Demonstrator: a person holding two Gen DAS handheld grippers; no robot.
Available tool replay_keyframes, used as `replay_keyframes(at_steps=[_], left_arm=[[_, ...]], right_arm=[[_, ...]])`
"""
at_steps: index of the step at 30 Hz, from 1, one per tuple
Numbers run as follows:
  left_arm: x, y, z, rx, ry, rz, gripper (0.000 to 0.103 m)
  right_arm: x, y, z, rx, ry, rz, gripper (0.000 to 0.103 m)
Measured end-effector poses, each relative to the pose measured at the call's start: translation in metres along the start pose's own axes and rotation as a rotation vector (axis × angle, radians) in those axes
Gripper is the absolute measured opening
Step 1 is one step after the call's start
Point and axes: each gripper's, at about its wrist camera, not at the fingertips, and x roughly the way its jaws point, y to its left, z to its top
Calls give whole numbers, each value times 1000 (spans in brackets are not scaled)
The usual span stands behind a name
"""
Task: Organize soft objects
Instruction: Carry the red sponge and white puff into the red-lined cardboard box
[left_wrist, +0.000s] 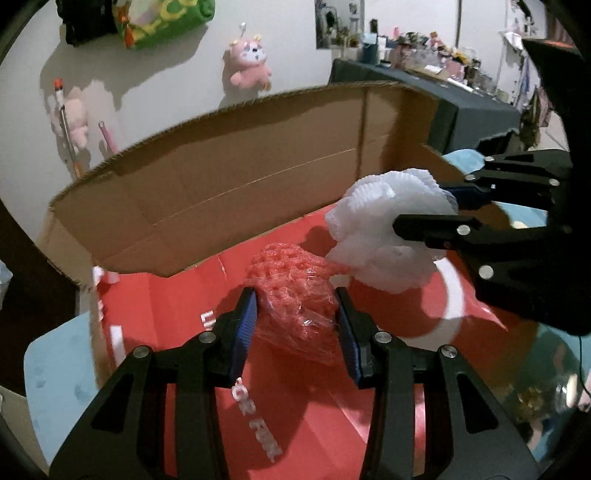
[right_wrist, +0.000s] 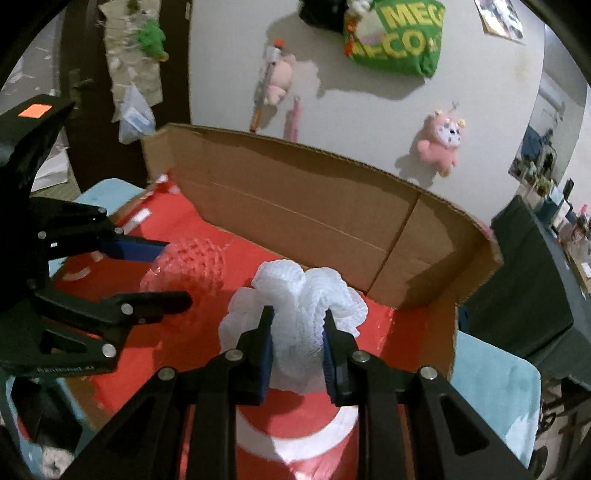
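Observation:
My left gripper (left_wrist: 295, 299) is shut on a red foam net wrapped in clear film (left_wrist: 295, 288), held over the red floor of an open cardboard box (left_wrist: 221, 177). My right gripper (right_wrist: 297, 317) is shut on a bunch of white foam net (right_wrist: 299, 302), also above the box floor. In the left wrist view the right gripper (left_wrist: 424, 210) comes in from the right with the white foam net (left_wrist: 384, 229) just right of the red one. In the right wrist view the left gripper (right_wrist: 173, 269) reaches in from the left, holding the red foam net (right_wrist: 195, 262).
The box's brown back wall (right_wrist: 314, 221) stands upright behind both nets. The box rests on a light blue surface (right_wrist: 491, 391). A dark cloth-covered table (left_wrist: 472, 107) with clutter stands to the right. Pink plush toys (left_wrist: 247, 62) and a green bag (right_wrist: 399, 37) hang on the wall.

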Motion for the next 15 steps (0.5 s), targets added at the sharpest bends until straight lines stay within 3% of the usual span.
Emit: replay_keyframes(at_steps=[10,15], left_arm=[[43,13,12,6,40,77,41],[44,10,9,19,26,84,46]], right_arm=[[52,-10,17,42,84,-66,26],[53,-17,16,78,84,-47,35]])
